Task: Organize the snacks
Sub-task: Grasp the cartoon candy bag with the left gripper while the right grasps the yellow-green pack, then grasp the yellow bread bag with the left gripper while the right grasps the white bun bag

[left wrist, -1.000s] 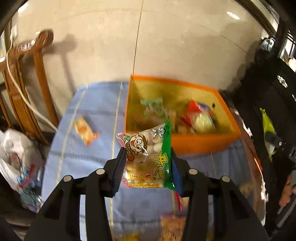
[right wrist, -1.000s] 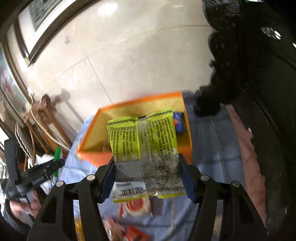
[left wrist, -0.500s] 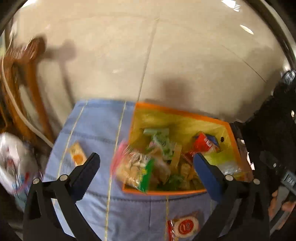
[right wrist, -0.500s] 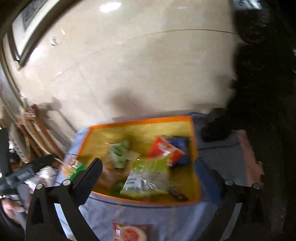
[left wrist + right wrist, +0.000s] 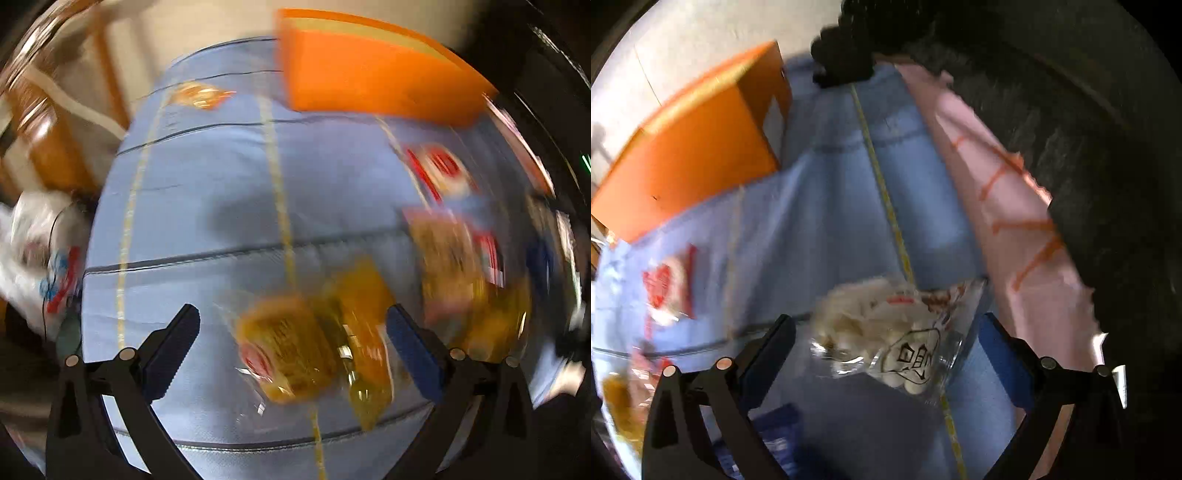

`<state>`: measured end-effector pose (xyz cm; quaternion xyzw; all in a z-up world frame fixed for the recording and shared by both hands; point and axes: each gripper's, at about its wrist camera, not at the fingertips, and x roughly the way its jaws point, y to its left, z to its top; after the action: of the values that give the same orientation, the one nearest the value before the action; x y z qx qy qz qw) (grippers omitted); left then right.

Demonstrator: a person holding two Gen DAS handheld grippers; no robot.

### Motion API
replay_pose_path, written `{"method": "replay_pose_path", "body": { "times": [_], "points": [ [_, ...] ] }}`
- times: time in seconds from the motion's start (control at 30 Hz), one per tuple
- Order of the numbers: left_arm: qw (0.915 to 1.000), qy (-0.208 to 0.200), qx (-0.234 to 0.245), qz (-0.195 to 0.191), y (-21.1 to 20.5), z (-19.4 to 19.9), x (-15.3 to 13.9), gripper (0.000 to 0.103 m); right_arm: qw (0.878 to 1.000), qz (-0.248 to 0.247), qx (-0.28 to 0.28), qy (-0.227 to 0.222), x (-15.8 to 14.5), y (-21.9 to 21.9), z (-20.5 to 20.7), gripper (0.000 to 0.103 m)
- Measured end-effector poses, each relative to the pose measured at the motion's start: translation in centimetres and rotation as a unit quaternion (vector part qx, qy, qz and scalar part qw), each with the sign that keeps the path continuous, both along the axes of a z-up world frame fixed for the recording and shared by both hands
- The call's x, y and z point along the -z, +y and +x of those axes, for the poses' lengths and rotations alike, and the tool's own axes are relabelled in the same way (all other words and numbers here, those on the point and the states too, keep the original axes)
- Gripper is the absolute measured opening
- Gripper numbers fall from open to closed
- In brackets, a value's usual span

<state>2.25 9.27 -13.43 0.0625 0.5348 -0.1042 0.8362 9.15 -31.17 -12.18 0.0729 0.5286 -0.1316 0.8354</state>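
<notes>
My left gripper (image 5: 293, 345) is open and low over the blue cloth (image 5: 221, 192), straddling two blurred yellow-orange snack packets (image 5: 291, 354) lying between its fingers. My right gripper (image 5: 886, 349) is open, with a clear bag of pale round snacks (image 5: 886, 332) lying between its fingers on the cloth. The orange box (image 5: 369, 74) stands at the far side; it also shows in the right wrist view (image 5: 683, 155). Both views are motion-blurred.
More packets lie on the cloth: a red-and-white one (image 5: 441, 173), a small orange one (image 5: 199, 96), a red-and-white one (image 5: 668, 288) and a blue one (image 5: 775, 435). A pink cloth (image 5: 1008, 206) and dark furniture border the right. A wooden chair (image 5: 48, 122) stands left.
Both grippers let their packets fall into the orange box, opened wide, then swung back down low over the cloth to loose packets near the front.
</notes>
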Motion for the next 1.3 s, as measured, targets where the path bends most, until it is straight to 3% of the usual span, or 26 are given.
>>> {"method": "replay_pose_path", "body": {
  "times": [0.1,0.17,0.2,0.3,0.33,0.4,0.43,0.47,0.5,0.57,0.7,0.87,0.97,1.1,1.23,1.3],
  "points": [
    [0.9977,-0.044,0.051,0.009,-1.4,-1.4,0.6,0.099,1.0,0.009,0.012,0.005,1.9,0.4,0.7,0.099],
    [0.9959,-0.024,0.086,0.014,-2.5,-1.5,1.5,0.099,1.0,0.012,0.021,0.005,2.6,0.8,1.0,0.099],
    [0.994,-0.034,0.098,0.035,-3.3,-2.0,1.8,0.099,1.0,0.004,0.023,-0.006,2.7,1.3,0.9,0.095],
    [0.9899,-0.054,0.115,0.063,-4.1,-2.7,2.3,0.099,0.999,-0.013,0.021,-0.023,2.0,2.5,0.3,0.06],
    [0.9897,-0.058,0.11,0.072,-4.4,-2.6,2.4,0.098,1.0,-0.01,0.019,-0.019,1.6,2.7,0.2,0.059],
    [0.9909,-0.058,0.097,0.074,-4.4,-2.2,1.9,0.081,0.999,0.034,0.025,-0.019,1.0,2.4,-0.2,0.055],
    [0.9917,-0.062,0.086,0.073,-4.2,-2.2,1.5,0.059,0.998,0.048,0.031,-0.021,0.5,2.3,-0.4,0.054],
    [0.9939,-0.059,0.072,0.059,-3.6,-1.8,1.0,0.043,0.998,0.056,0.035,-0.024,0.2,2.2,-0.6,0.052],
    [0.9985,-0.032,0.045,-0.002,-2.1,-1.1,0.2,0.041,0.997,0.064,0.039,-0.031,-0.4,2.3,-0.9,0.052],
    [0.9989,-0.007,0.015,-0.044,-0.7,0.2,-0.2,0.038,0.996,0.07,0.037,-0.041,-1.5,2.6,-1.3,0.051],
    [0.9991,-0.011,0.033,-0.024,-0.7,-0.4,-0.5,0.038,0.995,0.069,0.038,-0.058,-3.0,2.5,-1.2,0.051],
    [0.9982,-0.007,0.024,-0.053,0.3,-0.6,-1.1,0.038,0.993,0.08,0.053,-0.072,-4.0,1.9,-2.0,0.051],
    [0.9941,-0.042,0.025,-0.097,0.8,-0.6,-4.0,0.038,0.993,0.072,0.051,-0.078,-4.6,2.1,-2.3,0.051],
    [0.9962,-0.047,0.017,-0.072,0.4,0.7,-6.2,0.038,0.99,0.093,0.055,-0.094,-5.8,2.2,-3.2,0.051],
    [0.9911,-0.086,0.01,-0.101,0.0,1.8,-10.1,0.038,0.987,0.09,0.033,-0.126,-8.8,3.6,-3.5,0.051],
    [0.9879,-0.112,0.005,-0.108,-0.6,3.2,-12.1,0.038,0.981,0.117,0.015,-0.152,-11.3,4.6,-3.5,0.051]
  ]
}}
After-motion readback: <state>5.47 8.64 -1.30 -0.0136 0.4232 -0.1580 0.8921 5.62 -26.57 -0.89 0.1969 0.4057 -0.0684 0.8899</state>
